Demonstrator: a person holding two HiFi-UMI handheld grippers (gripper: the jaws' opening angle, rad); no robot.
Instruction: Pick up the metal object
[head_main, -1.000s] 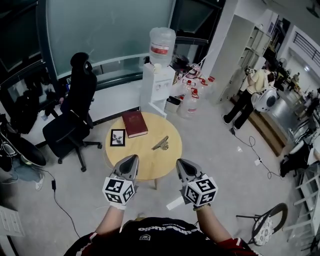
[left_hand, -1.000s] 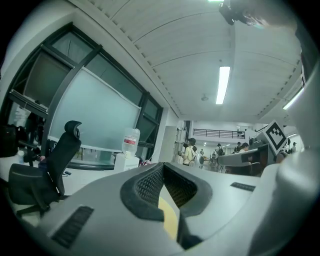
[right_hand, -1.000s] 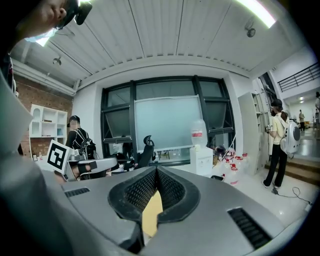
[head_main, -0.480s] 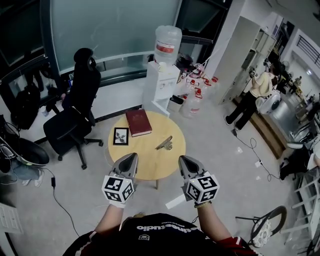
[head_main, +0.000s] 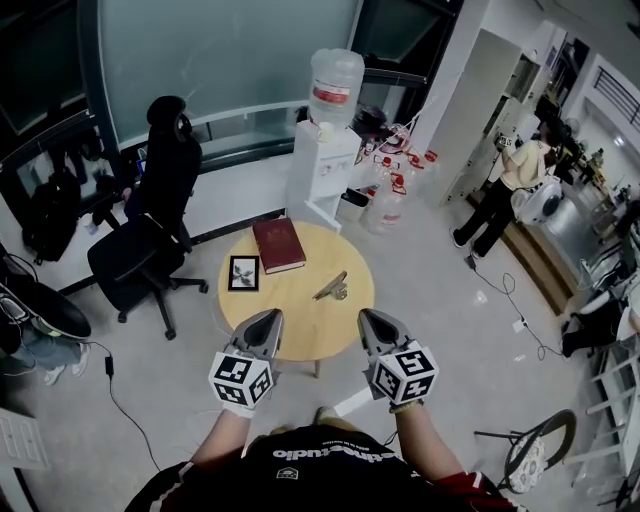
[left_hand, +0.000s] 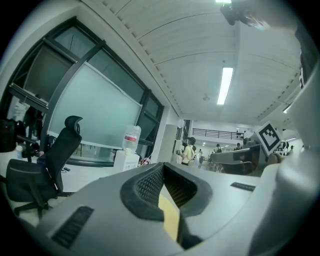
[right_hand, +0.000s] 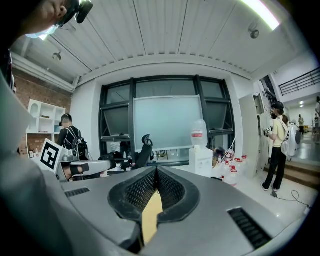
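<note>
Metal object (head_main: 331, 288): it lies on the round wooden table (head_main: 296, 318), toward its right edge, with bare wood all round it; nothing touches it.

Red book (head_main: 278, 245) and black-framed picture (head_main: 243, 273): they sit on the far left part of the top, well apart from the metal object; the near half of the table is bare.

Left gripper (head_main: 267, 318) and right gripper (head_main: 367, 316): we hold both over the table's near edge, side by side and apart; in the gripper views the jaws of each are pressed together, with nothing between them.

Floor: there is open room to the right of the table; an office chair (head_main: 150, 235) stands near its left.

Change since the earlier frame: the grippers sit much as before and their jaws look just as closed; the metal object, book and picture have not moved; the person (head_main: 512, 178) at far right has shifted a little.

Containers: the water dispenser (head_main: 322, 170) carries a large clear bottle (head_main: 335, 80), contents not readable; red-capped bottles (head_main: 392, 192) cluster on the floor beside it.
</note>
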